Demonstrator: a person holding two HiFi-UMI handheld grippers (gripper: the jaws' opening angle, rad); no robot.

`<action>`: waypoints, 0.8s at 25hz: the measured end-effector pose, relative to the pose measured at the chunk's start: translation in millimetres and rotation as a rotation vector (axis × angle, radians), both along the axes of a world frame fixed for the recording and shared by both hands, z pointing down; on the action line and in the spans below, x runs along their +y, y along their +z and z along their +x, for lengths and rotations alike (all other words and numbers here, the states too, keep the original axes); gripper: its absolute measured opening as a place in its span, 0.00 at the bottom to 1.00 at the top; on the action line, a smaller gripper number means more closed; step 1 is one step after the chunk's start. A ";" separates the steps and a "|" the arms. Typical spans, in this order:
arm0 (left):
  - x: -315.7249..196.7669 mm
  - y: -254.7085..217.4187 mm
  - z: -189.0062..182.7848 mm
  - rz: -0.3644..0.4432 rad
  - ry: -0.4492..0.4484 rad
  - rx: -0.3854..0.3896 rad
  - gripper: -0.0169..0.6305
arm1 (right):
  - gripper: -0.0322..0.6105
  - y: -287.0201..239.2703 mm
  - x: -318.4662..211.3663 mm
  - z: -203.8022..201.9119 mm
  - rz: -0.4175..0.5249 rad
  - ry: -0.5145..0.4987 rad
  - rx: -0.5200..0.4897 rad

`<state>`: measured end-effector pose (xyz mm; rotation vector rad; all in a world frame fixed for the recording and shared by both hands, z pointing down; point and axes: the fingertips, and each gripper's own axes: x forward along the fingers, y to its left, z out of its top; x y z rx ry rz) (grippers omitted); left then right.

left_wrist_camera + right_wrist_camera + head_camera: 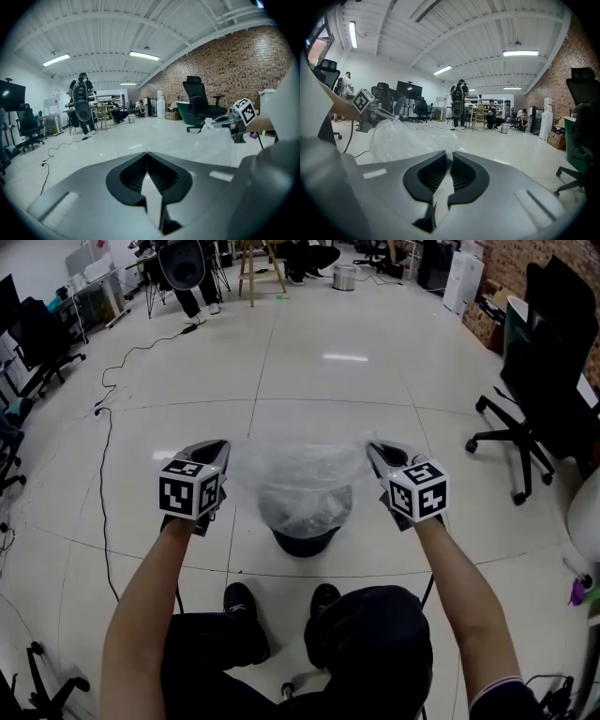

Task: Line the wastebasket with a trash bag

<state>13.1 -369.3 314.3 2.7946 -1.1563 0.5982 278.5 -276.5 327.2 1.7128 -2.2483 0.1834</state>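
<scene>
Below me is the pale tiled floor [309, 381], with a black office chair [534, 427] off to the right. The clear trash bag [300, 479] hangs stretched between my two tools, sagging over the mouth of the dark wastebasket [305, 542], which stands on the floor just ahead of my feet. The left hand-held gripper [217, 448] is clamped tight on the bag's left edge. The right hand-held gripper [377, 452] is pinched closed on the right edge, with film caught between its jaws.

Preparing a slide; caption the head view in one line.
Left gripper and right gripper each pinch a clear trash bag, stretched between them over the black wastebasket.
</scene>
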 end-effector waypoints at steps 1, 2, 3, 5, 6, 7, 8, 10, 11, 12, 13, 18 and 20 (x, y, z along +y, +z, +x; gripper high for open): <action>-1.1 6.8 0.6 -0.010 0.001 -0.002 0.05 | 0.05 6.8 -1.2 0.6 -0.011 0.001 -0.001; -2.4 13.9 1.0 -0.021 0.002 -0.005 0.05 | 0.05 13.6 -2.6 1.1 -0.022 0.001 -0.003; -4.0 21.0 1.1 -0.032 0.004 -0.009 0.05 | 0.05 20.4 -4.3 1.3 -0.033 0.002 -0.004; -8.0 34.5 0.9 -0.053 0.007 -0.016 0.05 | 0.05 33.5 -8.1 1.3 -0.055 0.001 -0.007; -10.4 40.5 1.2 -0.062 0.009 -0.019 0.05 | 0.05 39.6 -10.1 1.6 -0.064 0.001 -0.008; -13.0 46.2 2.0 -0.070 0.010 -0.022 0.05 | 0.05 45.5 -12.2 2.3 -0.074 0.002 -0.009; -15.9 51.9 3.0 -0.078 0.012 -0.025 0.05 | 0.05 51.2 -14.4 3.0 -0.084 0.003 -0.010; -22.6 63.6 5.3 -0.096 0.015 -0.031 0.05 | 0.05 62.4 -19.7 4.5 -0.105 0.005 -0.012; -26.1 69.6 6.7 -0.105 0.016 -0.034 0.05 | 0.05 68.1 -22.6 5.6 -0.116 0.007 -0.012; -29.6 75.4 8.5 -0.114 0.017 -0.037 0.05 | 0.05 73.5 -25.5 7.1 -0.129 0.009 -0.012; -33.2 80.8 10.8 -0.122 0.019 -0.039 0.05 | 0.05 78.7 -28.6 9.1 -0.141 0.010 -0.012; -55.1 101.3 25.6 -0.150 0.033 -0.059 0.05 | 0.05 101.3 -46.5 21.6 -0.196 0.014 -0.019; -61.7 112.8 31.0 -0.167 0.041 -0.079 0.05 | 0.05 111.5 -52.8 27.0 -0.216 0.016 -0.023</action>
